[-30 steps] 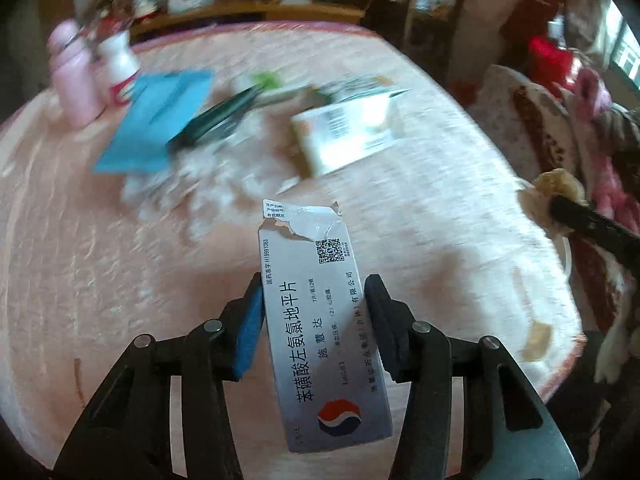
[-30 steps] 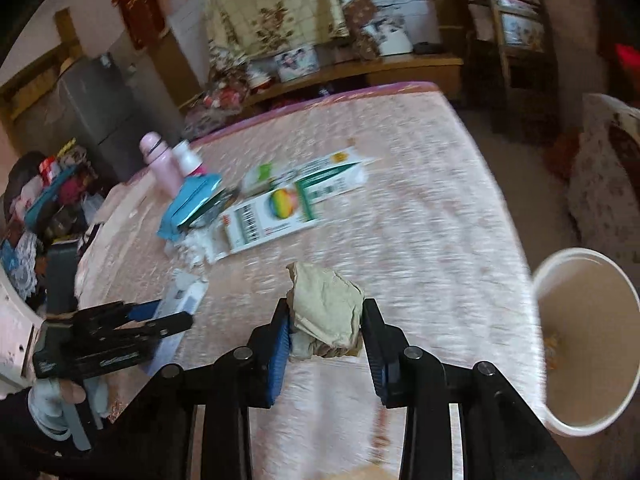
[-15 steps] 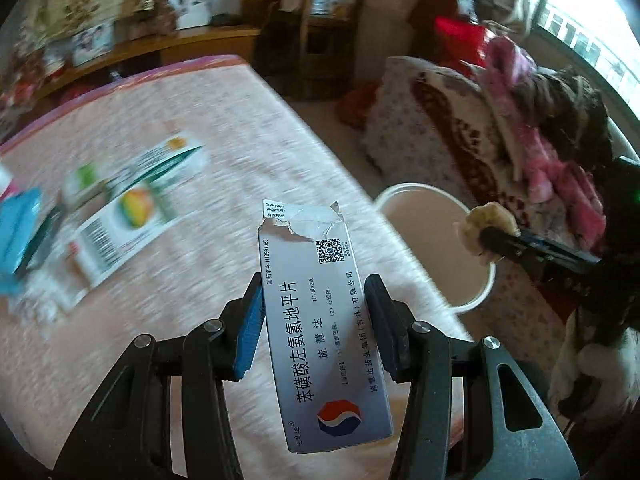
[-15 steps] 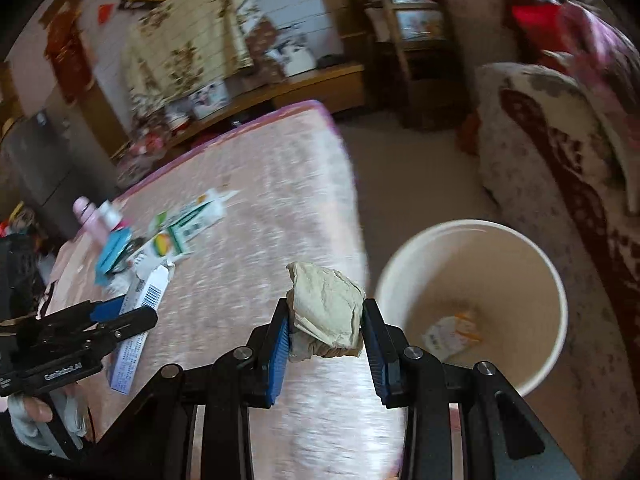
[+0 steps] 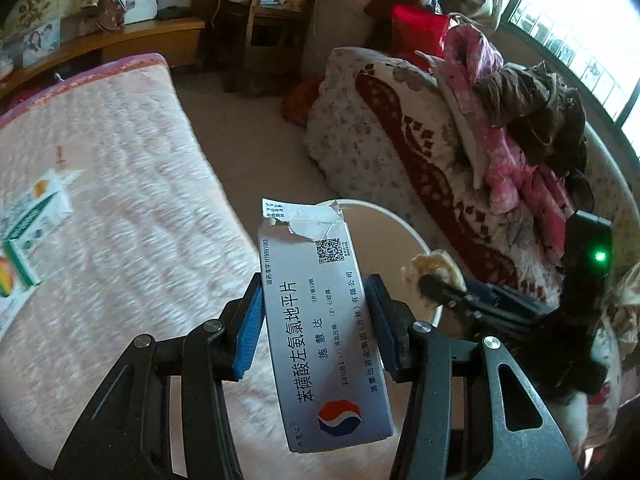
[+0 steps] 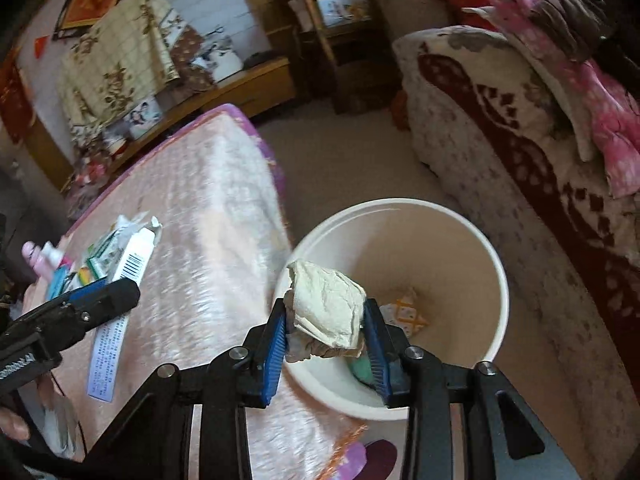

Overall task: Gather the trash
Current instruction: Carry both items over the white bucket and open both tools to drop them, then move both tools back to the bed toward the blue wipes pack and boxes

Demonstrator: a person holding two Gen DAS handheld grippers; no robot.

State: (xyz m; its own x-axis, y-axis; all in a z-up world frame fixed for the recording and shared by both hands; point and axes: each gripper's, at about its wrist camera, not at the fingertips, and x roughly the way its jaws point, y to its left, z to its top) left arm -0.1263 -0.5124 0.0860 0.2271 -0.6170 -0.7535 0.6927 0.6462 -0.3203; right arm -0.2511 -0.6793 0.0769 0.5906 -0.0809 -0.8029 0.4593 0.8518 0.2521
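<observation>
My left gripper (image 5: 314, 286) is shut on a silver-white medicine box (image 5: 324, 344) with a torn top, held upright near the table's edge beside the cream trash bin (image 5: 404, 228). My right gripper (image 6: 326, 314) holds a crumpled beige paper wad (image 6: 326, 300) over the near rim of the bin (image 6: 460, 236). Its jaws are opening, and the wad still sits between the pads and touches both. The bin holds an orange-white wrapper (image 6: 408, 314) and a green scrap. The left gripper (image 6: 108, 294) with its box also shows in the right wrist view, and the right gripper (image 5: 436, 276) in the left wrist view.
A pink-clothed table (image 5: 100, 200) carries several more boxes and wrappers (image 6: 116, 252) and small bottles at its far left. The bin stands on the floor between the table and a sofa (image 6: 520, 128) draped in a patterned blanket and clothes. Shelves line the back wall.
Both grippers swung from over the table to the bin at the right, carrying the box and the wad. The right gripper now hangs over the bin's opening.
</observation>
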